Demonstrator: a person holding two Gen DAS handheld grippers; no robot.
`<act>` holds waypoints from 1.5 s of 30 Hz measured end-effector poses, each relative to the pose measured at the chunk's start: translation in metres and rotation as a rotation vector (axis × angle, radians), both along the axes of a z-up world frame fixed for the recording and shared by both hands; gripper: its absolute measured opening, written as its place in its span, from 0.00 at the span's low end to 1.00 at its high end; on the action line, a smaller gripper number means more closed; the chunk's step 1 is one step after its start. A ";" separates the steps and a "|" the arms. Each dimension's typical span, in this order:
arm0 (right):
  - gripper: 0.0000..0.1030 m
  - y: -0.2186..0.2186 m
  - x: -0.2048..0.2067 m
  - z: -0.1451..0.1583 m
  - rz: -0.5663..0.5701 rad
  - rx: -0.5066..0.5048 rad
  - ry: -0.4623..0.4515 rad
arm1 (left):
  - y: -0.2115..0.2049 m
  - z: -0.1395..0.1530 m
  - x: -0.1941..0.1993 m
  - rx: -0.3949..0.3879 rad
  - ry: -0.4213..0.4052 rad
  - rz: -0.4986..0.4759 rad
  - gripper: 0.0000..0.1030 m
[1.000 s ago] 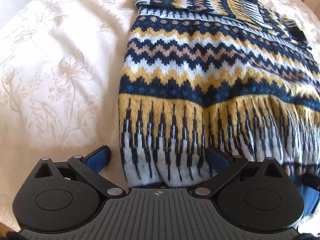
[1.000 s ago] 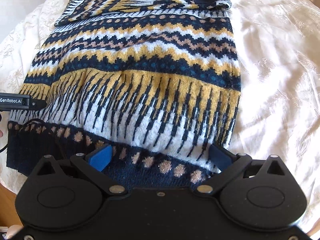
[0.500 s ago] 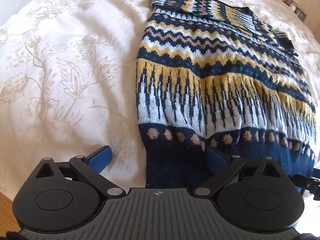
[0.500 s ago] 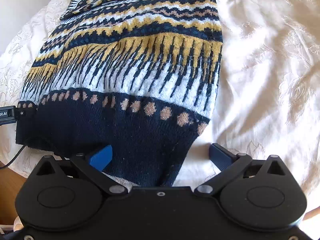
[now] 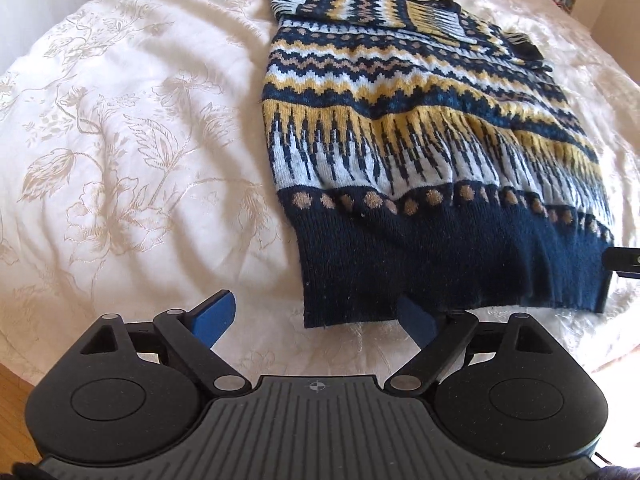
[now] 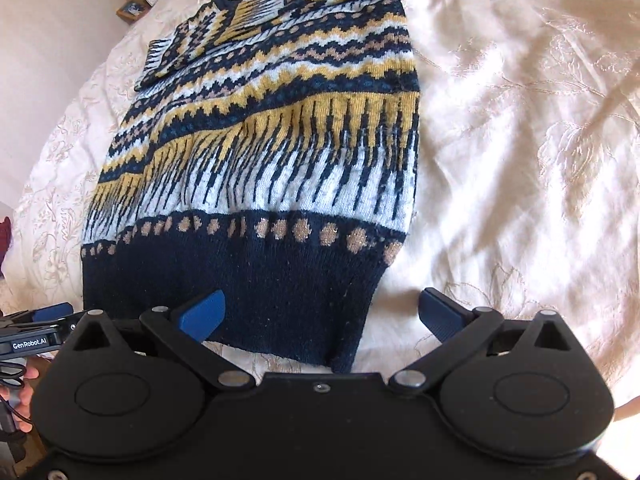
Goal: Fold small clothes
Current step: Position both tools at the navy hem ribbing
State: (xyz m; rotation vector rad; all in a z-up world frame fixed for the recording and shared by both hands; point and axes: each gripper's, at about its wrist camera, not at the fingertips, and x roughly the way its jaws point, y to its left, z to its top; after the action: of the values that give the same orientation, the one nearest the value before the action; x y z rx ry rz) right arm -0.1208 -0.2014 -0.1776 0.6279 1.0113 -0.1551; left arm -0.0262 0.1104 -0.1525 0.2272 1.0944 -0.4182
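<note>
**Cream floral bedspread, patterned sweater flat, both grippers at its hem**

Cream bedspread (image 5: 120, 168) with pale embroidered flowers, filling both views; sunlit, softly rumpled.

Left gripper (image 5: 316, 316) tilted steeply down at the near edge of the bed, jaws wide but narrowing, holding nothing. Between the blue fingertips (image 5: 214, 312): bare bedspread and the sweater's near-left hem corner. Pads not pressing the knit yet; right pad just at the hem edge. Likely lined up this way so the closing jaws pinch that corner.

Right gripper (image 6: 320, 312) likewise angled down, jaws spread wide, empty. Near-right hem corner lying between its blue pads, one pad over the dark band, the other over bare bedspread. Probably mirroring the left for a two-corner lift.

Further out: knitted sweater (image 5: 420, 152) in navy, mustard, white and tan, spread flat with hem nearest and neckline farthest. Sleeves apparently already folded in across the chest at the far end, leaving a tidy rectangle. Judged next step: bottom half brought up toward the collar.

At the far edge, small objects on a bedside shelf (image 6: 140, 0), too small to identify.
</note>
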 end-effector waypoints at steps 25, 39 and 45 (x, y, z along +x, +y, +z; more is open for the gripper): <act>1.00 0.016 0.039 -0.029 -0.008 -0.015 0.150 | -0.026 -0.032 0.049 0.025 0.072 -0.014 0.95; 1.00 0.000 0.027 -0.029 -0.048 0.061 0.121 | -0.030 -0.038 0.059 0.014 0.129 -0.008 0.99; 0.90 -0.005 0.025 -0.021 -0.055 0.070 0.123 | -0.028 -0.028 0.051 -0.014 0.104 -0.021 0.78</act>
State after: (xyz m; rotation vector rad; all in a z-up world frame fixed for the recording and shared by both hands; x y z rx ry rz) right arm -0.0958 -0.2063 -0.1984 0.7174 1.1227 -0.2095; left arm 0.0247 0.0821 -0.1806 0.2063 1.1912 -0.4608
